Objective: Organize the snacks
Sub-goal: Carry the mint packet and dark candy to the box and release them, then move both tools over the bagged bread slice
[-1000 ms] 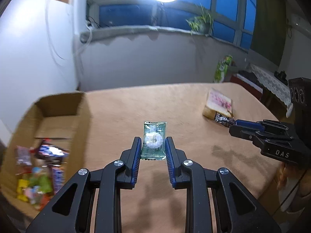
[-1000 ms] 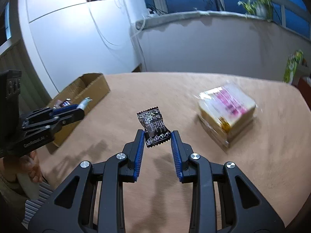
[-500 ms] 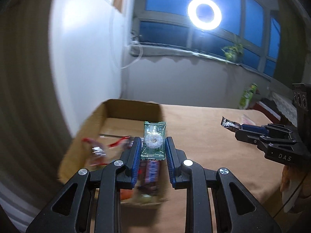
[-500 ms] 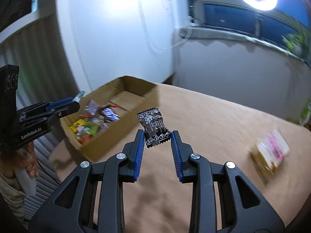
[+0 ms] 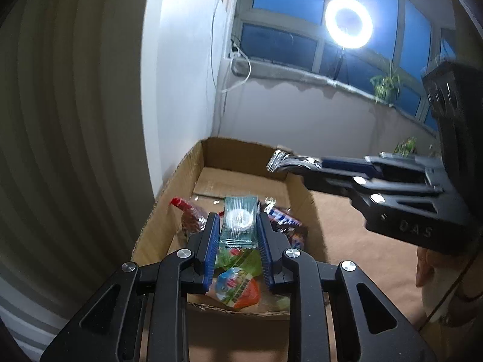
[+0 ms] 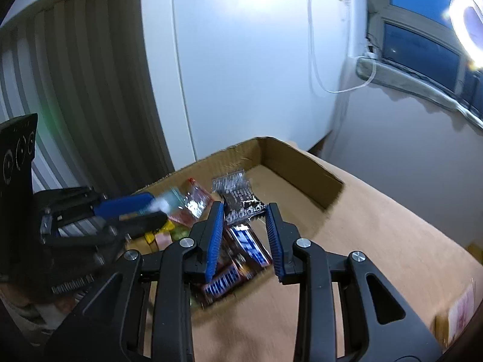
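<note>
The left gripper (image 5: 237,224) pinches a clear green snack packet (image 5: 239,221) between its blue pads, above the cardboard box (image 5: 169,211) of mixed snacks standing on the tan table (image 5: 356,250). The right gripper (image 6: 245,211) clamps a black wrapper with white print (image 6: 240,199), too blurred to read, above the same box, over blue-striped bars (image 6: 247,246). "DAS" is stamped on the right gripper's body in the left wrist view; lettering on the left gripper's body in the right wrist view is smeared and unreadable.
</note>
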`<control>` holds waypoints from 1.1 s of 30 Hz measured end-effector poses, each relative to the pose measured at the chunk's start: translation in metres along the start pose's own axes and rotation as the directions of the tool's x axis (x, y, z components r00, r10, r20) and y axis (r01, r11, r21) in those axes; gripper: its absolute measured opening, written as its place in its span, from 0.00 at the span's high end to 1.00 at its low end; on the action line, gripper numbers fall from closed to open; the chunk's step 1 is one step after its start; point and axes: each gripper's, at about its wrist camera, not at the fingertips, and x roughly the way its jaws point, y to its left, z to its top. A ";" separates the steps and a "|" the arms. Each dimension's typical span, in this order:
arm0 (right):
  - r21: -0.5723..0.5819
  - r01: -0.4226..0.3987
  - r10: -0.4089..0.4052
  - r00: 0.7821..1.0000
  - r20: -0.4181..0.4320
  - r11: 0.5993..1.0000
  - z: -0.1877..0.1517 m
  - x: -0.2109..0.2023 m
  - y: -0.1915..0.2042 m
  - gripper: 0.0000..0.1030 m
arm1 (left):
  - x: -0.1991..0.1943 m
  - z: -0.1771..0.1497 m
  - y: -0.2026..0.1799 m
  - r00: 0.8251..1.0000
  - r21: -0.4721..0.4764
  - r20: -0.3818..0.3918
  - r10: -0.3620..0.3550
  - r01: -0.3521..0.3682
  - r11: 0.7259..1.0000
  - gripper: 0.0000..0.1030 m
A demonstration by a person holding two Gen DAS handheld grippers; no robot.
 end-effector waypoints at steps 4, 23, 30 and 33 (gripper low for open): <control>-0.003 0.011 -0.011 1.000 0.001 1.000 0.000 0.007 0.000 0.56 | 0.006 0.000 0.006 0.999 -0.022 0.004 0.031 -0.031 0.999 0.41; 0.109 0.141 -0.143 0.990 0.012 0.984 -0.048 -0.050 -0.022 0.08 | -0.022 0.007 -0.009 0.997 0.000 0.043 0.069 -0.069 0.998 0.23; 0.129 0.165 -0.167 0.986 0.000 0.978 -0.070 -0.072 -0.028 0.08 | -0.036 0.007 -0.027 0.997 0.020 0.053 0.060 -0.062 0.998 0.22; 0.139 0.170 -0.172 0.985 0.005 0.976 -0.078 -0.083 -0.032 0.08 | -0.041 0.006 -0.038 0.997 0.032 0.055 0.056 -0.058 0.998 0.22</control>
